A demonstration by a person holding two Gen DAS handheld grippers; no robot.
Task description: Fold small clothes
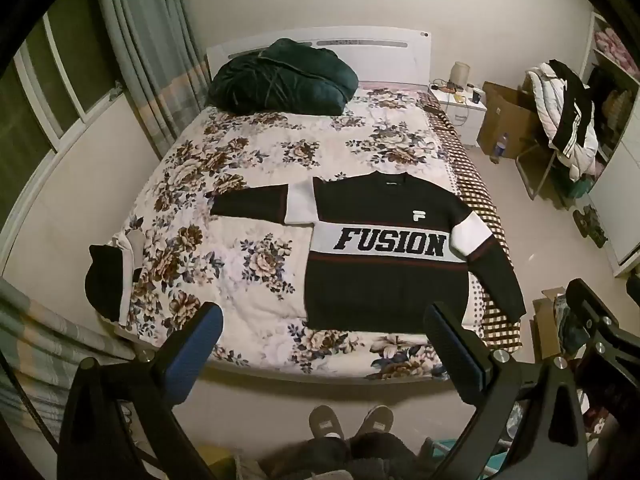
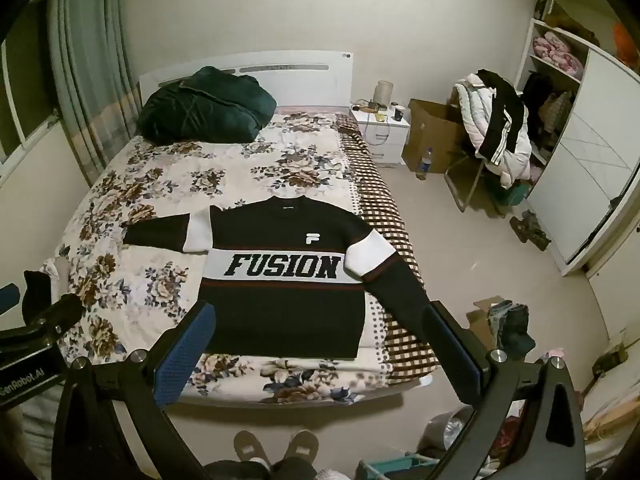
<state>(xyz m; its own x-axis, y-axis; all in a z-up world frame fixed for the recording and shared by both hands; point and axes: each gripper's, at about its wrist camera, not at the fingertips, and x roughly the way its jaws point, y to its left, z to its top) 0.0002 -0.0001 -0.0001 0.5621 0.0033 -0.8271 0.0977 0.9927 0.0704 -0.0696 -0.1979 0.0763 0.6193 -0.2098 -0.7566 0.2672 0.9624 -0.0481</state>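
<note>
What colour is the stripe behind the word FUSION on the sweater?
White, with black letters, across the black sweater. It shows best in the right wrist view.

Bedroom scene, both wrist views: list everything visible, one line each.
sweater: one, black with white FUSION band, flat on bed's near end
bed: one, floral cover
checked blanket: one, brown-white, bed's right edge
dark bundle: one, green, by headboard
small garment: one, black-white, bed's left edge
nightstand: one, white, right of bed
cardboard box: one, brown, beside nightstand
bottle: one, on floor
chair with jackets: one, white-black pile
wardrobe: one, white, right wall
curtain: grey, left
slippers: two, grey, on person's feet
left hand-held gripper: open, empty
right hand-held gripper: open, empty
</note>
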